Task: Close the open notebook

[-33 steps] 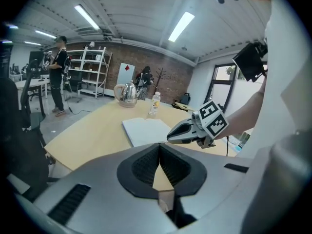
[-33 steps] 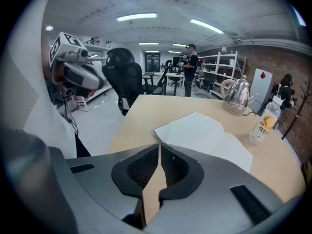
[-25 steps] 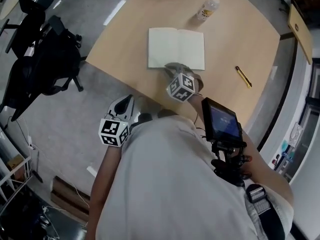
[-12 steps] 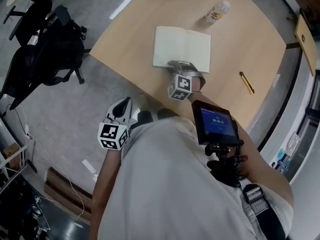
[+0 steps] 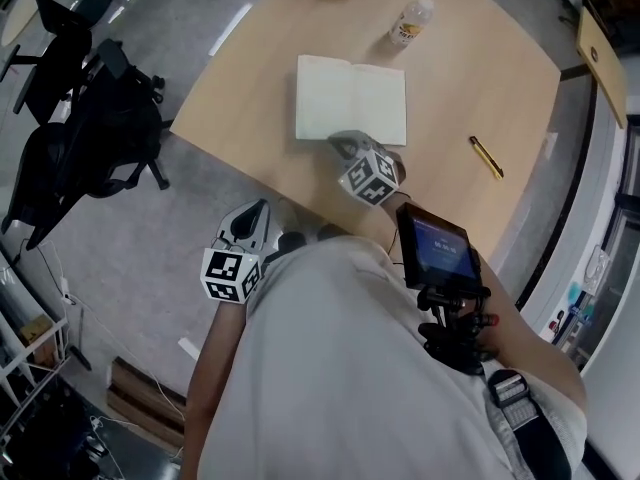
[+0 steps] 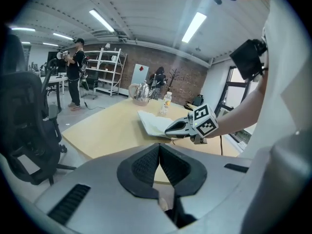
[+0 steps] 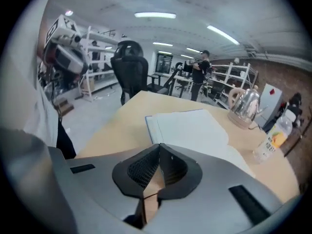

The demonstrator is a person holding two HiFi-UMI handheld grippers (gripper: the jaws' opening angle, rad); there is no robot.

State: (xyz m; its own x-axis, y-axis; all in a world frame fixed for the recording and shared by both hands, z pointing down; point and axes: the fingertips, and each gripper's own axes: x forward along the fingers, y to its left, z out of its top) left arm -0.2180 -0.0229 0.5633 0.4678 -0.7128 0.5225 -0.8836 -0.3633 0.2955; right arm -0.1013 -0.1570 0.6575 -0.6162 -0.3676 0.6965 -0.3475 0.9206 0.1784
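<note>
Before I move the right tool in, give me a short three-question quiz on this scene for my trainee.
1. True or false: the notebook is already closed.
2. Which thing lies on the table to the notebook's right in the head view? A. pen B. scissors C. mug
3. Fill in: the right tool's jaws are ____.
Key: 1 false; 2 A; 3 shut.

Matt paper notebook [image 5: 350, 98], smooth wooden table [image 5: 480, 73]
</note>
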